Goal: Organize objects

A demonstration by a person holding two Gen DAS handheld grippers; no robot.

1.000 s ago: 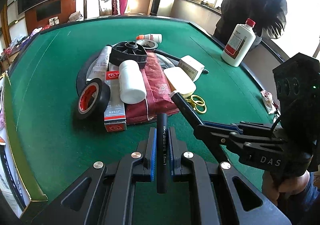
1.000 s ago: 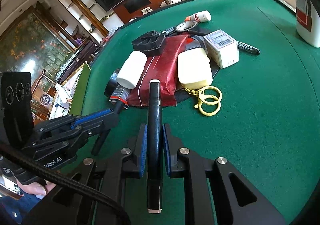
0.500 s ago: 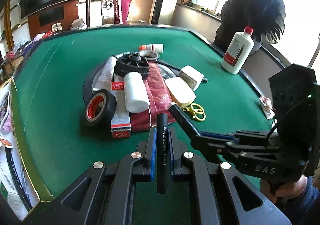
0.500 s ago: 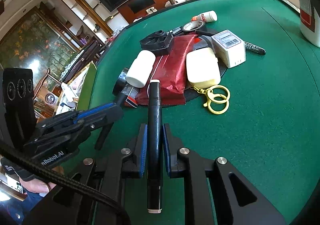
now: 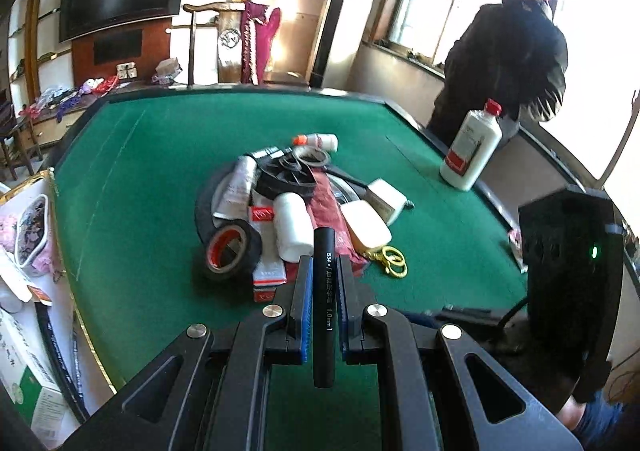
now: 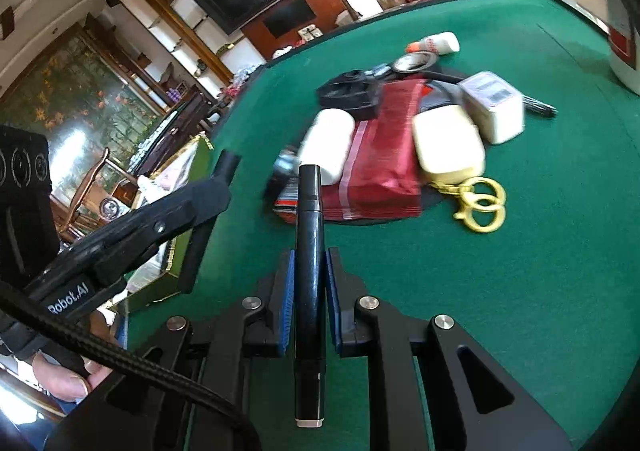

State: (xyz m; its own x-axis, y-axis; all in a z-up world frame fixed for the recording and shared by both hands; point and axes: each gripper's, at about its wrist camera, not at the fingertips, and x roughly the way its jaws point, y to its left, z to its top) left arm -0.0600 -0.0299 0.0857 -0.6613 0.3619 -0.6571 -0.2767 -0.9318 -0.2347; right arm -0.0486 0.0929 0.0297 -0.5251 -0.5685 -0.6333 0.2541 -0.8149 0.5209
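Note:
My left gripper (image 5: 323, 271) is shut on a black tube with white print (image 5: 323, 291), held above the green table. My right gripper (image 6: 310, 263) is shut on a black marker (image 6: 309, 283), also held above the table. The left gripper (image 6: 208, 191) shows at the left of the right wrist view, its tube pointing up. A pile lies on a dark round mat (image 5: 202, 207): a black tape roll with a red core (image 5: 232, 251), a white bottle (image 5: 294, 227), a red packet (image 6: 384, 155), a cream case (image 6: 448, 143), a white box (image 6: 494, 109), and gold key rings (image 6: 482, 205).
A tall white bottle with a red cap (image 5: 472, 149) stands at the table's right edge. A person in a dark jacket (image 5: 508, 55) stands behind it. Boxes and bags (image 5: 28, 247) sit off the table's left edge. A black pen (image 6: 540, 106) lies beside the white box.
Both grippers have lifted and pulled back from the pile with their loads. The left gripper tilted up, showing more of the room. The right gripper's fingers left the left view.

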